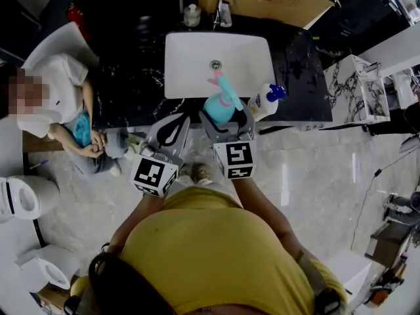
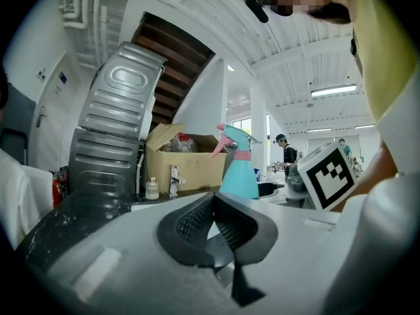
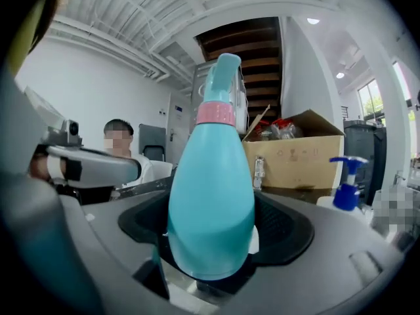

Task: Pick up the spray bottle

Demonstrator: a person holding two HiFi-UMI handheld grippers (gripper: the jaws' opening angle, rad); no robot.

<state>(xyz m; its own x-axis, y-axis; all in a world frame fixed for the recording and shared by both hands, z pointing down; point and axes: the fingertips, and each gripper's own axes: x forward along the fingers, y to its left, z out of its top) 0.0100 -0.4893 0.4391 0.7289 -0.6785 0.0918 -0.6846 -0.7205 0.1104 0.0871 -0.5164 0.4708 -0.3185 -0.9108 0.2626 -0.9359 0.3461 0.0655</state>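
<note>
The spray bottle (image 1: 220, 105) is turquoise with a pink collar and trigger. It stands upright between the jaws of my right gripper (image 1: 227, 121), at the front edge of the black counter (image 1: 131, 77). In the right gripper view the bottle (image 3: 211, 195) fills the gap, and both dark pads press on its wide body, so the right gripper (image 3: 213, 223) is shut on it. My left gripper (image 1: 172, 130) hangs just left of it, off the counter's front edge. Its pads (image 2: 197, 218) meet with nothing between them. From the left gripper view the bottle (image 2: 239, 169) shows off to the right.
A white sink (image 1: 197, 51) is set in the counter behind the bottle. A white pump bottle (image 1: 266, 100) with a blue head stands right of it. A cardboard box (image 1: 262, 2), a faucet (image 1: 224, 15) and a small bottle (image 1: 191, 15) line the back. A person (image 1: 65, 104) sits at the left.
</note>
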